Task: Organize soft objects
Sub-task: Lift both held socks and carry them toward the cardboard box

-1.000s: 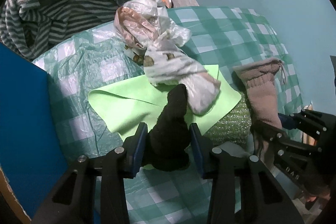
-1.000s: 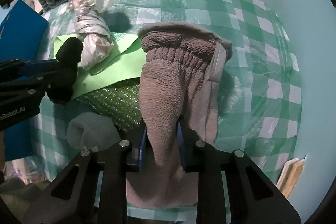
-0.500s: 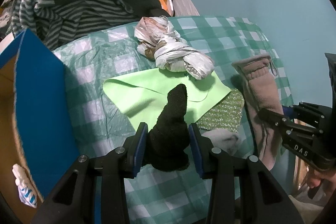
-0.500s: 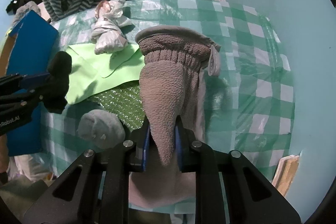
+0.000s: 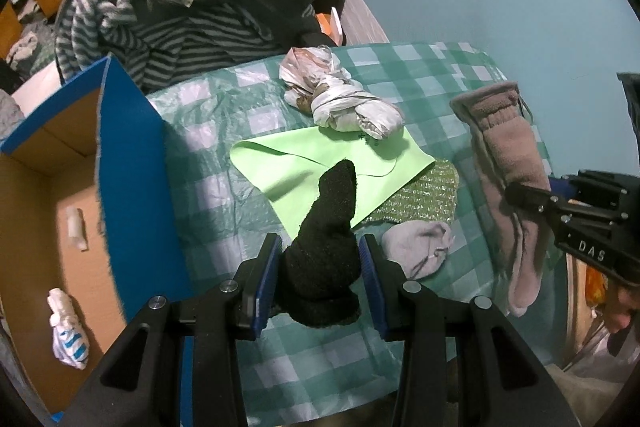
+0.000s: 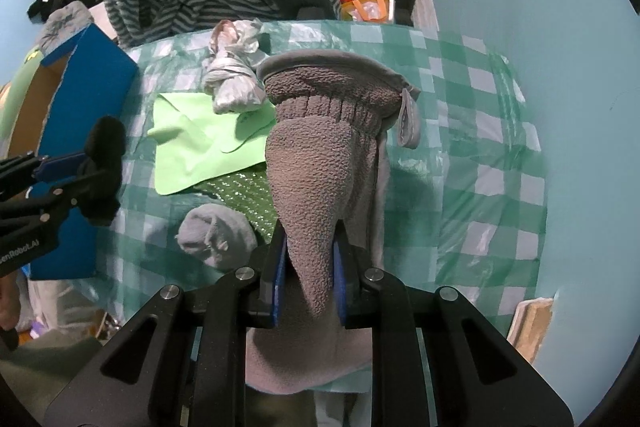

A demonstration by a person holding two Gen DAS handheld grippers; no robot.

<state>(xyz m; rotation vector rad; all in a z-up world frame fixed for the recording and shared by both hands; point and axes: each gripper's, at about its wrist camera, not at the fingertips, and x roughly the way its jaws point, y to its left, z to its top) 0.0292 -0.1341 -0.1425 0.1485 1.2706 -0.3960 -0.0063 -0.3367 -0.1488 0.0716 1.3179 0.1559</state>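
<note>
Your left gripper [image 5: 320, 279] clamps a black sock [image 5: 326, 247], your right gripper [image 6: 307, 279] a grey mitten [image 6: 320, 163]; next, likely the open box [image 5: 128, 163].

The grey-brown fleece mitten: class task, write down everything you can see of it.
The grey-brown fleece mitten looks like nubbly pile fabric, with a gathered elastic wrist, a smooth-edged cuff and a small hanging tab at one side. The right gripper is shut on its narrow end, so it hangs lifted over the green checked tablecloth, cuff away from the camera. Only the blue-padded fingers visibly touch it.

Black sock [image 5: 324, 251] upright between the pads of the left hand-held gripper [image 5: 319, 281], above the checked cloth [image 5: 224, 163].
</note>
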